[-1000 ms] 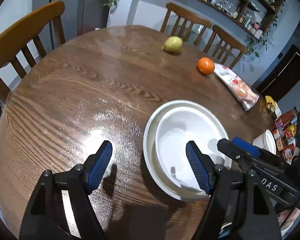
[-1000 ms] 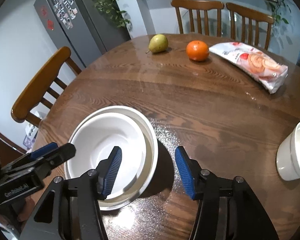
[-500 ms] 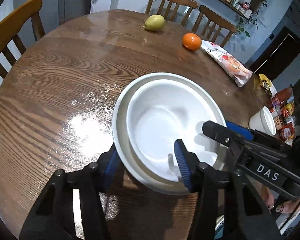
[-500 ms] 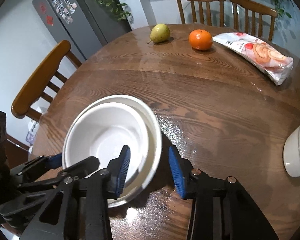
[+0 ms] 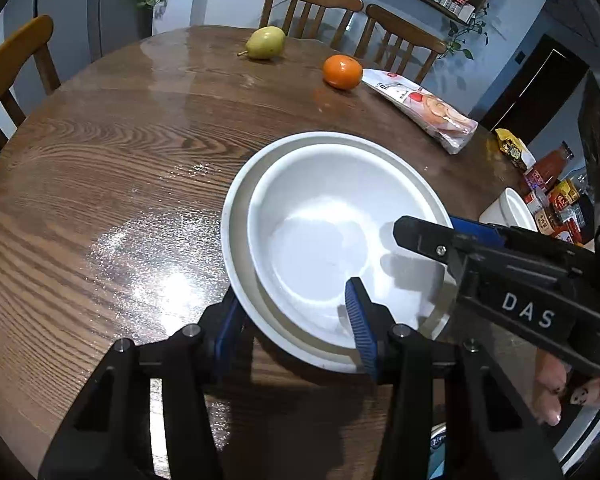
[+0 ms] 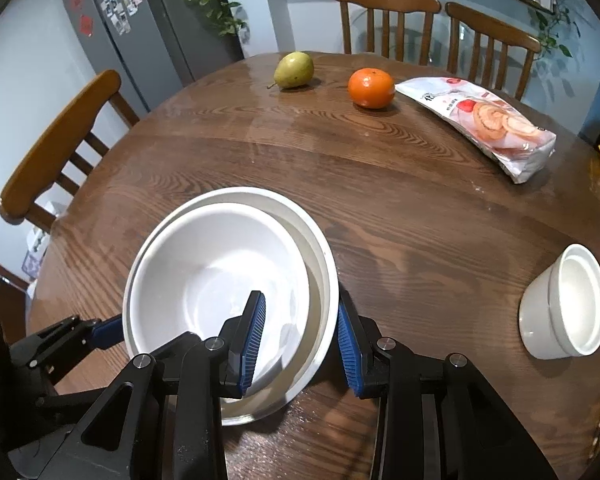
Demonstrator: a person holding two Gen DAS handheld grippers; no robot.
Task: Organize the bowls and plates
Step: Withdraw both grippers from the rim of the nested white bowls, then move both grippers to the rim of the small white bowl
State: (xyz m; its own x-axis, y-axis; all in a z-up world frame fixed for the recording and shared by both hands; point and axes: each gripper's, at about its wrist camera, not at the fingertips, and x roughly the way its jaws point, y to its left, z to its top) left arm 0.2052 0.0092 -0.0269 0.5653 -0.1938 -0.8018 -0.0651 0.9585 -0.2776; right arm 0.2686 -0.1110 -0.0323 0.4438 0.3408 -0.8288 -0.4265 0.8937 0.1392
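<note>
Two white bowls sit nested, the inner bowl [image 5: 320, 240] [image 6: 220, 272] inside a wider outer bowl [image 5: 236, 200] [image 6: 320, 248], on the round wooden table [image 5: 120, 168]. My left gripper [image 5: 294, 332] grips their near rim, one pad outside the outer wall and one inside the inner bowl. My right gripper [image 6: 300, 344] straddles the opposite rim the same way; its jaws are closing and the pads touch both walls. Each tool also shows in the other view, as the right gripper [image 5: 500, 272] and the left gripper [image 6: 60, 344]. Two small white bowls [image 6: 564, 304] [image 5: 508, 208] stand stacked to the right.
A pear [image 6: 294, 70], an orange [image 6: 371, 88] and a snack bag [image 6: 484, 120] lie at the table's far side. Wooden chairs [image 6: 56, 148] ring the table. Bottles and packets [image 5: 552, 184] crowd the floor at the right. A hand [image 5: 556, 396] shows at lower right.
Both grippers moved in over the nested bowls' rims from opposite sides and narrowed their jaws onto them. The left gripper slid right toward the bowls.
</note>
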